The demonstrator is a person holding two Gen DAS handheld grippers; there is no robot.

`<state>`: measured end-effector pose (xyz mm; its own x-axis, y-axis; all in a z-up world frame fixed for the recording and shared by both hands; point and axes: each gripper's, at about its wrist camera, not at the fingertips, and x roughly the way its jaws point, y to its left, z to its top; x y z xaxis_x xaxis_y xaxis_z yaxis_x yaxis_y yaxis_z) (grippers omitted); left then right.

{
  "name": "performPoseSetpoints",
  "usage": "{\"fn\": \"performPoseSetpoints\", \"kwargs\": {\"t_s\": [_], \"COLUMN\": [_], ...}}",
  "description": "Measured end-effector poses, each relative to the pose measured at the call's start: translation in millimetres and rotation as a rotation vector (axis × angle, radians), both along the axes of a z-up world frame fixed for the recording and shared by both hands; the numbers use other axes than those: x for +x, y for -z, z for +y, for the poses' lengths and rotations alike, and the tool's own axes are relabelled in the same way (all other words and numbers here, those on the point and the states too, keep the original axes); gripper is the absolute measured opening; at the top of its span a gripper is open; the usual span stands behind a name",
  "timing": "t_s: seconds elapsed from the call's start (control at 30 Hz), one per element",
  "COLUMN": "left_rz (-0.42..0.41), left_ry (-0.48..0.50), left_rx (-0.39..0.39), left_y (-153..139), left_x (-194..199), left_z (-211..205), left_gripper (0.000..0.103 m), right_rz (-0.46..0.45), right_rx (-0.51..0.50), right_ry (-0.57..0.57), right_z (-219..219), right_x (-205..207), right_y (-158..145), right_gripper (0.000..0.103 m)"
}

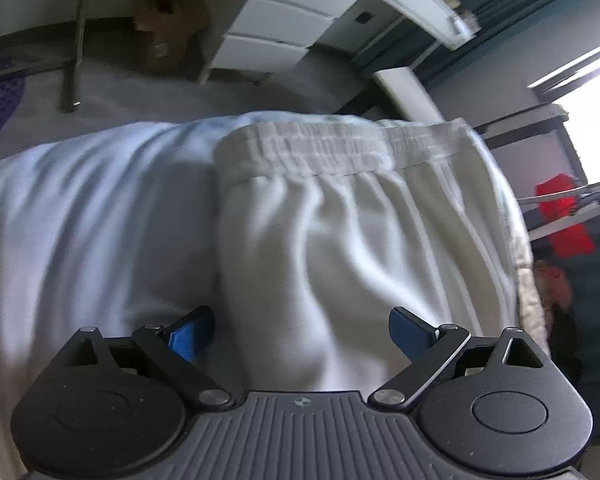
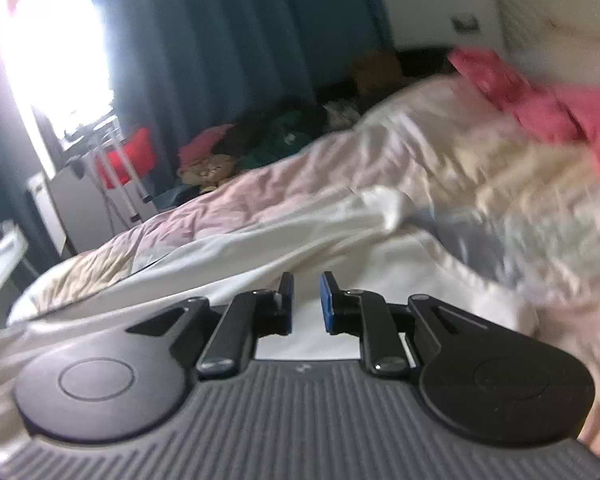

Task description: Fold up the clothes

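- So the thing being folded is a pair of white sweatpants (image 1: pixel 360 220). They're lying on the bed (image 1: pixel 80 200), waistband (image 1: pixel 332 148) at the far end in the left wrist view, sitting right on the far edge of the mattress with the floor past it.
- The left gripper (image 1: pixel 300 332) is low over the seat area with its jaws spread wide and nothing between the blue pads (image 1: pixel 192 336). The left pad sits just off the left edge of the pants and the cloth bulges up between the two.
- The right gripper (image 2: pixel 306 304) has its jaws narrow, with a small gap and no cloth pinched that I can see. It hangs over white fabric (image 2: pixel 340 248), probably a pant leg, but this view is blurry so I can't say for sure.
- My guess is the step is grabbing an edge to start a fold. To do it well, I'd go for the side seam or the waistband corner, not the puffy middle, and catch both layers.
- I'd also get the right side to close on a matching edge before lifting, so the fold stays even.
- Watch the far edge too, since a hard pull could drag the pants off the bed.
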<state>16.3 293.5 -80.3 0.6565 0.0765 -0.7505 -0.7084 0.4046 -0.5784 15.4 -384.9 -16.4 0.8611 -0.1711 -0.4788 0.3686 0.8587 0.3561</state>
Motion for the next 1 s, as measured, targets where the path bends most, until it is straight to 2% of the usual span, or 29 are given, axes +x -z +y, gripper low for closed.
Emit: {"fn": "performPoseSetpoints", "kwargs": {"t_s": [0.03,0.13,0.2,0.33,0.47,0.53,0.63,0.7,0.77,0.87,0.9,0.93,0.97,1.0], "left_rz": [-0.049,-0.206,-0.254,-0.237,-0.189,-0.182,-0.187,-0.184,-0.185,-0.184,-0.187,-0.198,-0.214,-0.231], "left_ry": [0.005,0.019,0.016,0.005,0.016,0.024,0.038,0.046,0.046,0.043,0.041,0.04,0.041,0.04], "left_rx": [-0.004,-0.042,-0.067,-0.115,-0.186,-0.21,-0.24,-0.243,-0.246,-0.247,-0.25,-0.261,-0.275,-0.289], "left_y": [-3,-8,-7,2,19,26,35,38,40,44,46,48,51,53], "left_x": [-2,-14,-19,-21,-15,-9,-4,1,5,10,12,13,13,12], "left_z": [-1,-3,-2,-1,2,4,6,6,6,6,7,8,10,12], "left_gripper": [0.09,0.087,0.086,0.083,0.079,0.076,0.076,0.075,0.07,0.051,0.044,0.037,0.031,0.015], "right_rz": [0.005,0.039,0.073,0.132,0.151,0.136,0.14,0.149,0.173,0.126,0.106,0.094,0.081,0.063], "right_rx": [0.051,0.258,0.393,0.583,0.652,0.677,0.709,0.745,0.799,0.898,0.901,0.889,0.867,0.841], "right_ry": [0.018,0.101,0.146,0.252,0.372,0.433,0.514,0.538,0.552,0.565,0.562,0.56,0.56,0.562], "right_z": [-10,-44,-64,-86,-98,-104,-110,-114,-120,-129,-132,-136,-141,-144], "right_x": [-2,-9,-12,-20,-34,-42,-50,-48,-41,-33,-30,-27,-23,-22], "right_y": [3,21,38,68,82,87,97,107,122,140,141,141,139,136], "right_gripper": [0.018,0.018,0.019,0.022,0.044,0.044,0.044,0.043,0.043,0.039,0.032,0.011,0.009,0.008]}}
